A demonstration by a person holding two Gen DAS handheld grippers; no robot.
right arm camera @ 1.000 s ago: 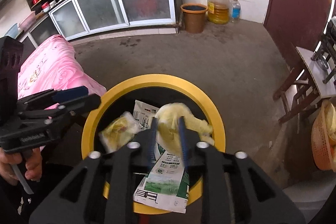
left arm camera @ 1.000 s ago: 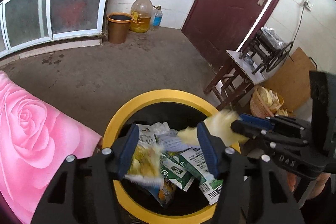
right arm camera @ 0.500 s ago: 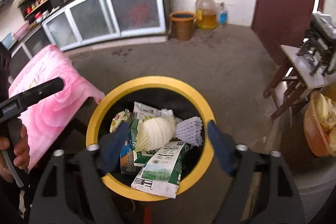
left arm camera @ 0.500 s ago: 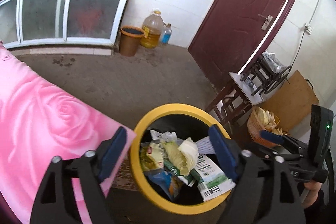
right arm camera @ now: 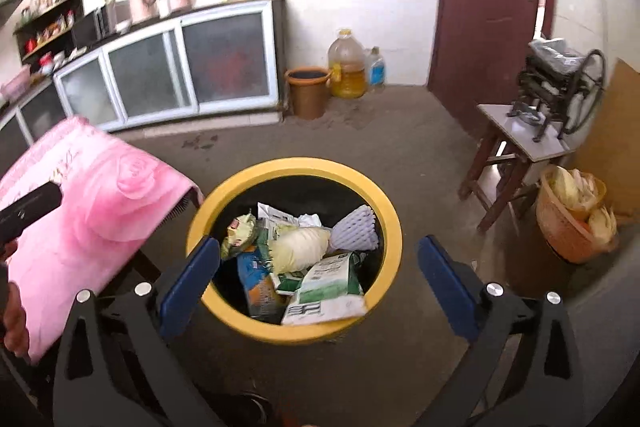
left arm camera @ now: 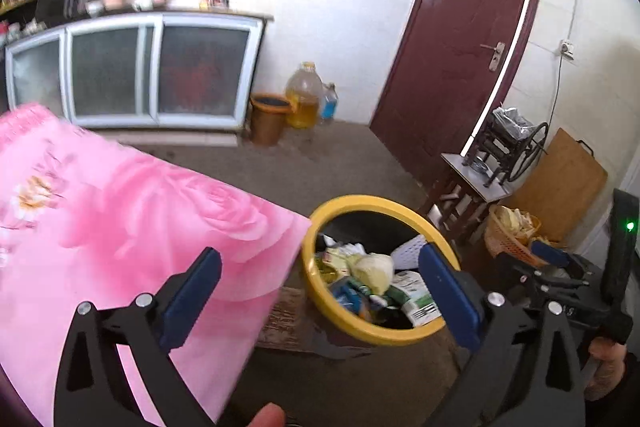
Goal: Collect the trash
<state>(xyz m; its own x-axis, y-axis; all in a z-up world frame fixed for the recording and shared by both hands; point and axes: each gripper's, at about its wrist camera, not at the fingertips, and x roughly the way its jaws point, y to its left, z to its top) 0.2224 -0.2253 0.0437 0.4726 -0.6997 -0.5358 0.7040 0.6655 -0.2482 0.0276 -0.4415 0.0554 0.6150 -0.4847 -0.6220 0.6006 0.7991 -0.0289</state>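
Left wrist view shows the left gripper point(left arm camera: 320, 281) with its 2 blue pads spread wide and nothing between them; the jaws have just been opening. Beyond them stands the yellow-rimmed trash bin point(left arm camera: 340, 319), filled with wrappers, a pale crumpled bag point(left arm camera: 374, 267) and a milk carton point(left arm camera: 416, 303). A pink rose-print cloth point(left arm camera: 120, 227) lies to its left. The right gripper point(right arm camera: 318, 275) likewise gapes empty, just opened, near the bin's rim point(right arm camera: 294, 335).

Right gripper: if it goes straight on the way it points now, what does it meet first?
Probably the trash in the yellow bin; the open right gripper points down into it. Depth is unclear.
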